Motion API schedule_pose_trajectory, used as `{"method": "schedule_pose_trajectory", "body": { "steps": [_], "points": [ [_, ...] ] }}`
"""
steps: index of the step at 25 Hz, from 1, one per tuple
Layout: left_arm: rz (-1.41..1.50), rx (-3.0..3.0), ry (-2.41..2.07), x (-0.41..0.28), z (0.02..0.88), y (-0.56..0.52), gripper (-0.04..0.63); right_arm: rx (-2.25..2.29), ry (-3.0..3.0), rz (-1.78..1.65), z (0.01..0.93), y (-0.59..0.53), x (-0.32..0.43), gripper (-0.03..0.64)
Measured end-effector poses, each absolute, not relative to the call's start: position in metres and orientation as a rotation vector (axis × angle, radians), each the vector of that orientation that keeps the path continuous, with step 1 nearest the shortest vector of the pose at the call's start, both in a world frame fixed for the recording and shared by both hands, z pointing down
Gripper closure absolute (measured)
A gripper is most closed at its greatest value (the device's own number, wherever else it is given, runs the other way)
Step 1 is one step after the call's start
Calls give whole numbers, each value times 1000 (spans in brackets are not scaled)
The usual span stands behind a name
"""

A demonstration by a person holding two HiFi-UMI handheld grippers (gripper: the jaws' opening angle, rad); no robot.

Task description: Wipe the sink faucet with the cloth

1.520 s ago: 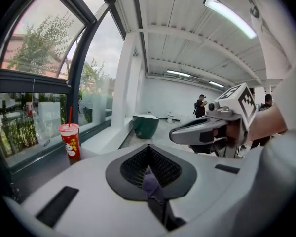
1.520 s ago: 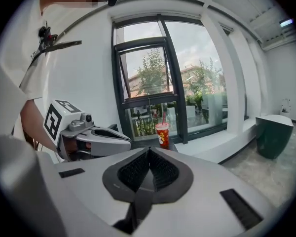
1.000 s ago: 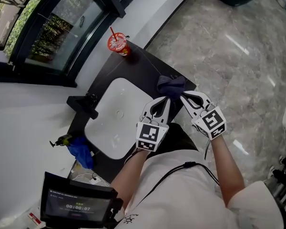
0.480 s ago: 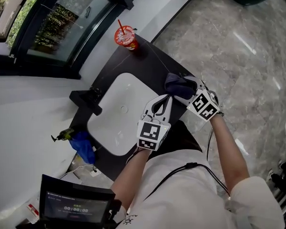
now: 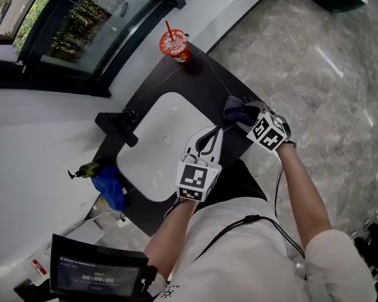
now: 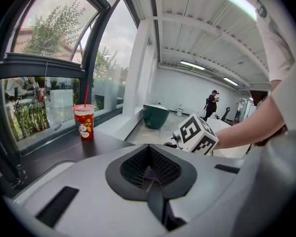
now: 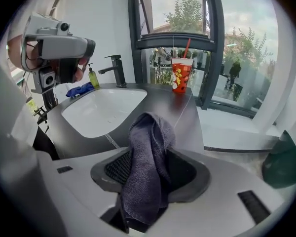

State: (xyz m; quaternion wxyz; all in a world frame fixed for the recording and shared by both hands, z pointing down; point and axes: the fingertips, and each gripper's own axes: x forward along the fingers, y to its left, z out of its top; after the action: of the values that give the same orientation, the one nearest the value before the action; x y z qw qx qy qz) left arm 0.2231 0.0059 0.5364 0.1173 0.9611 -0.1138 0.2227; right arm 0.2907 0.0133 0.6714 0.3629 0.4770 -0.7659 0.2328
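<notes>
As the jaws of the right gripper (image 5: pixel 251 122) have just been opening and stand wide round the loose cloth (image 7: pixel 147 154) between them, they should bite a fuller bunch before heading for the faucet (image 7: pixel 117 69) ahead-left

Dark counter (image 5: pixel 205 83) with white sink (image 5: pixel 156 145), black faucet (image 5: pixel 117 128), red cup (image 5: pixel 176 46), blue rag (image 5: pixel 108 191)

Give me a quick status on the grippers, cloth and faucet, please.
Left gripper jaws shut, empty. Right gripper jaws just been opening, cloth loose between them. Faucet across the sink, nothing in the way.
</notes>
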Motion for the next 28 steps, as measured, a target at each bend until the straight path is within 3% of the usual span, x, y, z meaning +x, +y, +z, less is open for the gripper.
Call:
{"method": "schedule_pose_trajectory", "body": {
  "steps": [2,6,14,28],
  "points": [
    [654,2810,-352,218,538,4,601,1238,-1952,602,675,12,294,468],
    [647,2802,-398,207,537,0,601,1224,-1944,600,675,8,297,496],
    [588,2781,-582,161,517,-16,601,1310,-2104,564,616,-2,278,499],
    [435,2649,-1107,27,479,-52,601,1026,-2644,405,503,-73,116,499]
  ]
}}
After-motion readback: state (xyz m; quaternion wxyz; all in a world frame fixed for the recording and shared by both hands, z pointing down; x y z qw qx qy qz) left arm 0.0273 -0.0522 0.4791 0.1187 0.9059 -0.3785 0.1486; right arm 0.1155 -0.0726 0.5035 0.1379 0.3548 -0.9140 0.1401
